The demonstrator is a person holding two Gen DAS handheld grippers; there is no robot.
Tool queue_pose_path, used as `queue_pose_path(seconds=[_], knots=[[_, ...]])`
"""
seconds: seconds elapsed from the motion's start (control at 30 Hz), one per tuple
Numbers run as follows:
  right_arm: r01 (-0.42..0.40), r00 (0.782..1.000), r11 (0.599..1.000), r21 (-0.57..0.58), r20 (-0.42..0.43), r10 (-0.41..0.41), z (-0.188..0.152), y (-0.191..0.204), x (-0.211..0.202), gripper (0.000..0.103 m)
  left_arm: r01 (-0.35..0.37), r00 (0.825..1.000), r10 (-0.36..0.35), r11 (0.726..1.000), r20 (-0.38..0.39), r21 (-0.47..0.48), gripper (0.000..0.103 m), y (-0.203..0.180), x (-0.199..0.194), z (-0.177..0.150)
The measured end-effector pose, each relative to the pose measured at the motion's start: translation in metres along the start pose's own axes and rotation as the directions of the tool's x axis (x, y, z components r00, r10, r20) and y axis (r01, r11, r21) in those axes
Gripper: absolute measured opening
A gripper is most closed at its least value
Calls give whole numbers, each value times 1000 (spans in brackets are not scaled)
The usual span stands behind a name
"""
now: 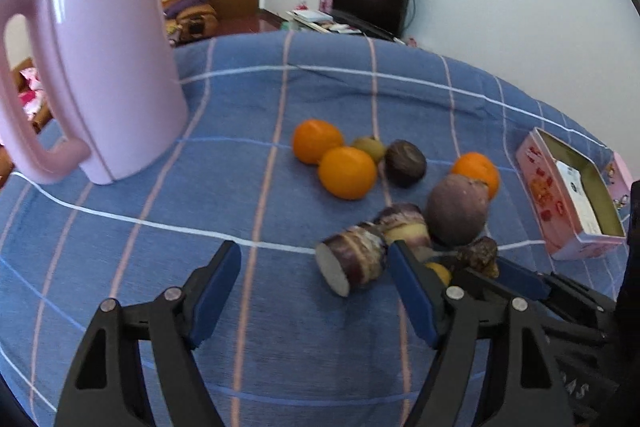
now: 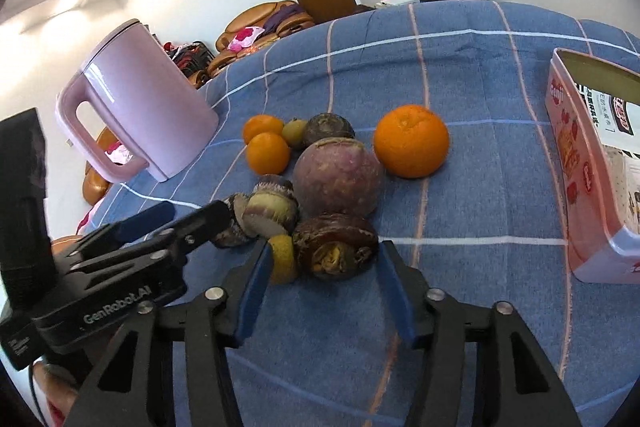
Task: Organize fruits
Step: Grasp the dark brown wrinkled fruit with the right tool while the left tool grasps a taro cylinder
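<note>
A cluster of fruit lies on the blue checked cloth (image 1: 200,211). In the left wrist view, two oranges (image 1: 346,171), a third orange (image 1: 478,169), a big purple round fruit (image 1: 456,209) and two sugarcane pieces (image 1: 354,263) show. My left gripper (image 1: 314,265) is open, its right finger beside the near cane piece. In the right wrist view, my right gripper (image 2: 322,263) is open around a dark brown wrinkled fruit (image 2: 336,245), with a small yellow fruit (image 2: 282,259) against its left finger. The big purple fruit (image 2: 338,179) and a large orange (image 2: 411,141) lie beyond.
A pink kettle (image 1: 108,67) stands at the far left of the table. An open pink tin box (image 2: 592,167) stands at the right, also in the left wrist view (image 1: 568,195). The left gripper (image 2: 152,223) shows in the right wrist view.
</note>
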State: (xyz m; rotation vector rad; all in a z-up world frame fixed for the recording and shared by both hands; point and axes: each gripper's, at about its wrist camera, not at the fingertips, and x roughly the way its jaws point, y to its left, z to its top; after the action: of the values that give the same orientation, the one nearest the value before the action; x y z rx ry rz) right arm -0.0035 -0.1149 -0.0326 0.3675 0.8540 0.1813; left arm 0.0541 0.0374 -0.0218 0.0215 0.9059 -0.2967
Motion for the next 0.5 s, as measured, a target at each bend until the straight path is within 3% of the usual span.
queue_pose_path(seconds=[0.13,0.33,0.43,0.47,0.5], knots=[[20,1000,1000,-8,4,-20,-2,-1,-1,44,-12,1000,12,1000,-9,12,79,-4,11,1],[79,993,996,-34,89,-75,-3,2,-18,44,-65,998,65,997,-23,39,79,-11,26,0],[99,988,994,-37,121,-94,-2,1,-27,44,-104,995,104,994,-8,44,59,-8,26,-2],[103,988,994,-38,123,-98,-2,1,-26,44,-110,994,110,993,-1,40,46,-6,24,-2],[106,987,994,-37,122,-101,-2,0,-26,44,-116,993,116,993,0,32,46,-4,24,-2]])
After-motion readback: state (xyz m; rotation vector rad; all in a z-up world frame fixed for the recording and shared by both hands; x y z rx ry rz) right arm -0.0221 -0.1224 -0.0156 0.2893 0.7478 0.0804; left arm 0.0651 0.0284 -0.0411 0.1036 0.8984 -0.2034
